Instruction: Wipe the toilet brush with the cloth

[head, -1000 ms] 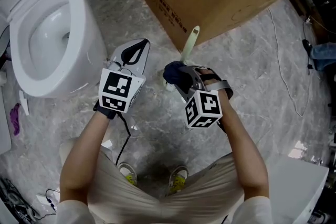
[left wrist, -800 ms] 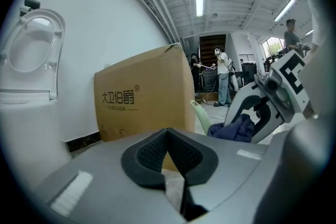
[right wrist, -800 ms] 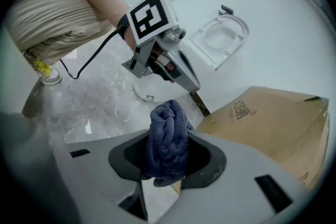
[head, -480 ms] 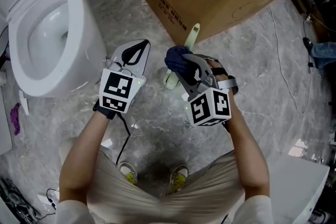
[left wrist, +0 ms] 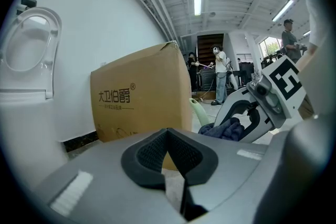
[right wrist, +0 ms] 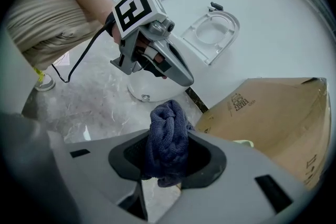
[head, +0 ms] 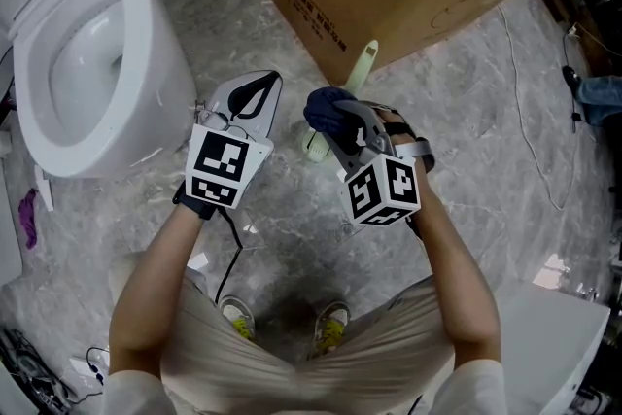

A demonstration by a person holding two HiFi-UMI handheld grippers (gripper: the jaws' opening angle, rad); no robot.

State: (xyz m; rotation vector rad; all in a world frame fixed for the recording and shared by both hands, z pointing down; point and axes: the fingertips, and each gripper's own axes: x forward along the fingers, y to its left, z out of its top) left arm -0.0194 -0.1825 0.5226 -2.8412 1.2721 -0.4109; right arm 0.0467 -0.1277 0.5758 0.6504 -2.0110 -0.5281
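Grey left hand-held gripper (head: pixel 265 81) and right hand-held gripper (head: pixel 327 118) bear black-and-white marker cubes (head: pixel 222 168).

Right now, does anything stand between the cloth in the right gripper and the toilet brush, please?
Nothing visible does: the cloth, clamped in the right gripper, overlaps the toilet brush in the head view; the left gripper is aside.

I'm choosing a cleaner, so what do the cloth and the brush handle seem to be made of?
The cloth in the right tool looks like soft dark blue terry or knit fabric: fuzzy, ribbed, bunched folds. The toilet brush handle looks like smooth pale green plastic, evenly coloured and moulded, though it is too small to be sure.
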